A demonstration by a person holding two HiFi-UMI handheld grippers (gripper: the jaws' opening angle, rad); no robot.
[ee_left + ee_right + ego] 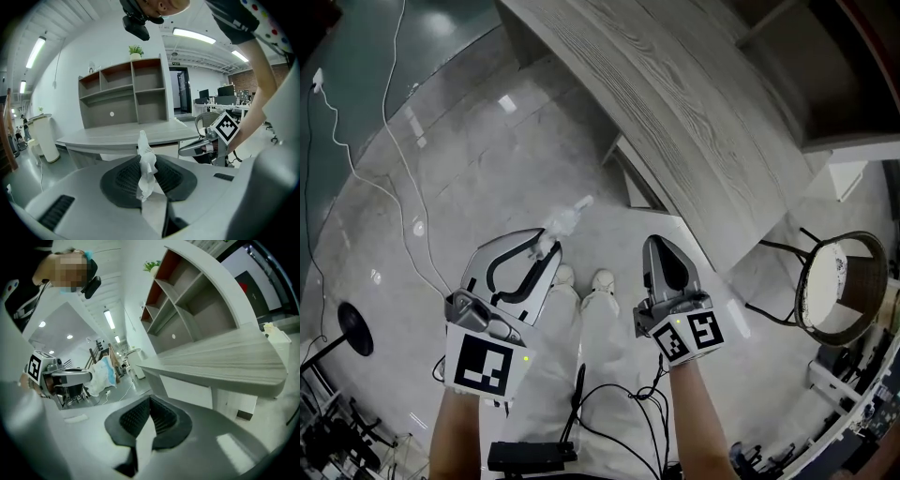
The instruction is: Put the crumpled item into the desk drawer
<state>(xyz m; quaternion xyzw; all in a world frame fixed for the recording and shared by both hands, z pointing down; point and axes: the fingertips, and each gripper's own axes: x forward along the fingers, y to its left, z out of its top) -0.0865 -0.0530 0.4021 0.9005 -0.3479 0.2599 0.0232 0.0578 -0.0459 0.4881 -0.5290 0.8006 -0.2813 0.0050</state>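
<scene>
Here, the left gripper (149,161) pinches the crumpled tissue (143,144); the right gripper (150,404) is closed.

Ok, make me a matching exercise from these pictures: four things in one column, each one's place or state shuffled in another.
1 crumpled tissue
2 right gripper
3 potted plant
4 chair

A on top of the shelf unit
B jaws together, empty
C on the floor, head view's right
D pinched in the left gripper

Pairs: 1-D, 2-B, 3-A, 4-C

Desk (694,103) ahead, chair (827,281) to its right
</scene>
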